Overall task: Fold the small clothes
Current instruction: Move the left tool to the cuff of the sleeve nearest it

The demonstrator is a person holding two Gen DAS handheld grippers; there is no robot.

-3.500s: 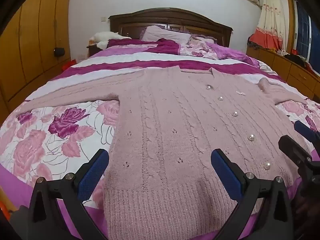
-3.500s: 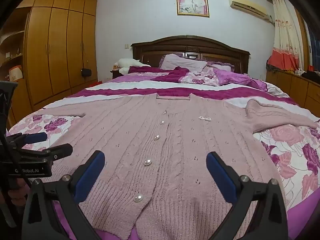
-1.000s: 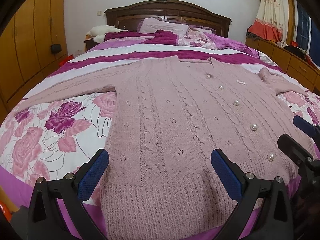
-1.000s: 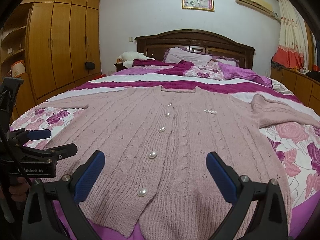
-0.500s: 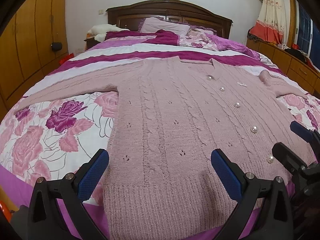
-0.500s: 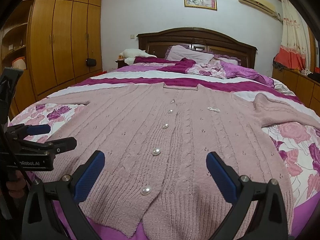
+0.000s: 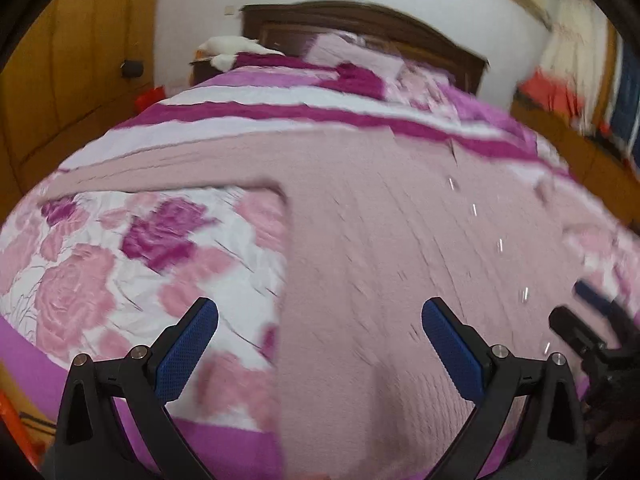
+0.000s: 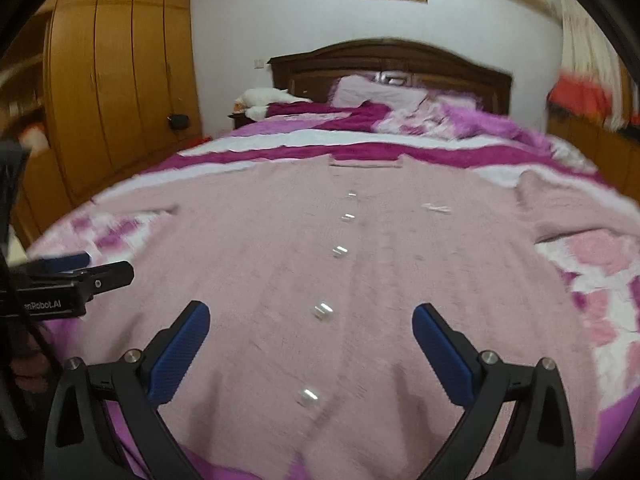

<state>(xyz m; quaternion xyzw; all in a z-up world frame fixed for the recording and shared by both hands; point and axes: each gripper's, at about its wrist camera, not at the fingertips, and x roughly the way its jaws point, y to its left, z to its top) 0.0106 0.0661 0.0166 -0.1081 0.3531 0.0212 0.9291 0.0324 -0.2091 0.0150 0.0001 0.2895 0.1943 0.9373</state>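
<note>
A dusty-pink knitted cardigan (image 7: 380, 240) (image 8: 320, 240) with pearl buttons (image 8: 323, 310) lies flat, front up, on the flowered bed cover, sleeves spread to both sides. My left gripper (image 7: 320, 344) hangs open over the cardigan's left side edge near the hem, nothing between its blue pads. My right gripper (image 8: 311, 344) is open above the button row near the hem. In the left wrist view the right gripper (image 7: 588, 312) shows at the right edge; in the right wrist view the left gripper (image 8: 76, 276) shows at the left. Both views are motion-blurred.
The bed (image 8: 600, 280) has a pink rose cover and a dark wooden headboard (image 8: 390, 64) with pillows (image 8: 376, 92). Wooden wardrobes (image 8: 116, 80) line the left wall. A low wooden cabinet (image 7: 560, 132) runs along the right wall.
Both grippers have swung quickly; the views blur. The left wrist view has shifted left, so more flowered cover shows. The right gripper has come closer over the buttons.
</note>
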